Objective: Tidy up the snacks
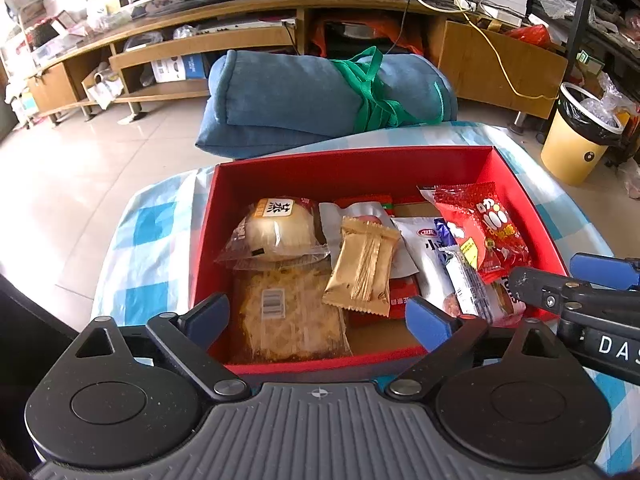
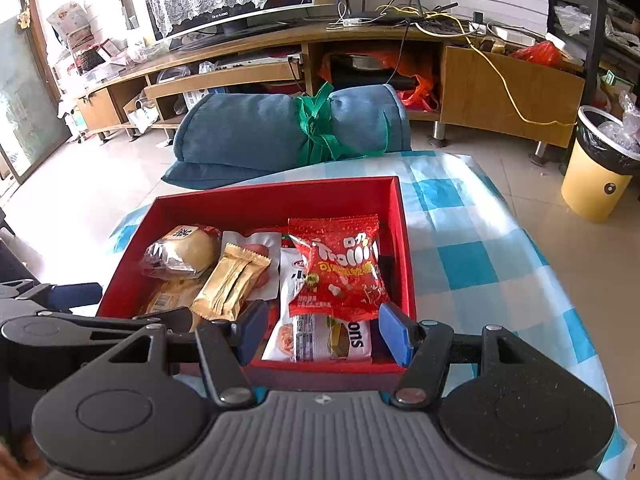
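Desk point(image 2: 480, 248) w/ blue-and-white check cloth carried the red box point(image 1: 304, 168), open top, snacks packed inside. Beyond it a rolled blue cushion point(image 1: 288, 96) tied w/ green strap.

In the box, left side: shredded-topped bread in clear wrap point(image 1: 288, 320) at the near wall, round bun pack point(image 1: 276, 232) behind it. Middle: gold wafer pack point(image 1: 364, 268), long axis running near-to-far, tilted a little. Right side: white pack point(image 1: 424, 248) and, on top, the red candy bag point(image 2: 340, 268), standing roughly upright, long axis near-to-far.

Left gripper point(image 1: 316, 320) hung over the box's near-left part, fingers spread wide, nothing between them; bread pack lay directly ahead and below, gold pack just to its right. Right gripper point(image 2: 324, 328) sat over the near-right corner, fingers about half apart, flanking the candy bag's lower edge and the white-orange biscuit pack point(image 2: 320, 340) under it. Pads didn't look pressed on either, so prob. no hold, though contact at the bag's corners was hard to tell.

Judgement: red bag lay straight ahead of the right fingers, so right hand was nearer for it; left was nearer for bread or gold pack.
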Tool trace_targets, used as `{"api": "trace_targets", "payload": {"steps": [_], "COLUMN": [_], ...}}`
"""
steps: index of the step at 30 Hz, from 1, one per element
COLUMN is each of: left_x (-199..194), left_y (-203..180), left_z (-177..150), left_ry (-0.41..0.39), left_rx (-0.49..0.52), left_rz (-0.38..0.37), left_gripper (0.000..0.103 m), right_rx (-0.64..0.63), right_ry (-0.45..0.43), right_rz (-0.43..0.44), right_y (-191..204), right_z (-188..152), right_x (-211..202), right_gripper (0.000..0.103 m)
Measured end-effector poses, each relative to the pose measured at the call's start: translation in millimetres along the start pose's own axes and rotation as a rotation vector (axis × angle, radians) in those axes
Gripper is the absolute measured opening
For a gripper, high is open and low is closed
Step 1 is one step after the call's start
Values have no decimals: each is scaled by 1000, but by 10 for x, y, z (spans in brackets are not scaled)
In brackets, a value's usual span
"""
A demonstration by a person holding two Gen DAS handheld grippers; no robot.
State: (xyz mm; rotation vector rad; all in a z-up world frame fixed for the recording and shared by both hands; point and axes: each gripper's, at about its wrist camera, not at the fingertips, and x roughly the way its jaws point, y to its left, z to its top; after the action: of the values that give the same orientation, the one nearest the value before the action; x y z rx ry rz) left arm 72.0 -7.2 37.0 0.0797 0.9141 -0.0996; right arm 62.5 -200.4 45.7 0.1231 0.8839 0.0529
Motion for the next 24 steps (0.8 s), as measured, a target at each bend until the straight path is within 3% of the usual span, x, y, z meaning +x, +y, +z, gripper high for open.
{"api": "trace_targets", "payload": {"steps": [24], "left_x": [-299], "left_y": [29], "left_z": [-359], "left_ry": [-9], "left_rx": [11], "left_rz": [-19], "left_gripper": [103], "right_rx": [31], "right_ry": [27], "right_rz": [9], "right_y": [34], "right_z": [-438], "right_x": [-316], "right_gripper": [57]}}
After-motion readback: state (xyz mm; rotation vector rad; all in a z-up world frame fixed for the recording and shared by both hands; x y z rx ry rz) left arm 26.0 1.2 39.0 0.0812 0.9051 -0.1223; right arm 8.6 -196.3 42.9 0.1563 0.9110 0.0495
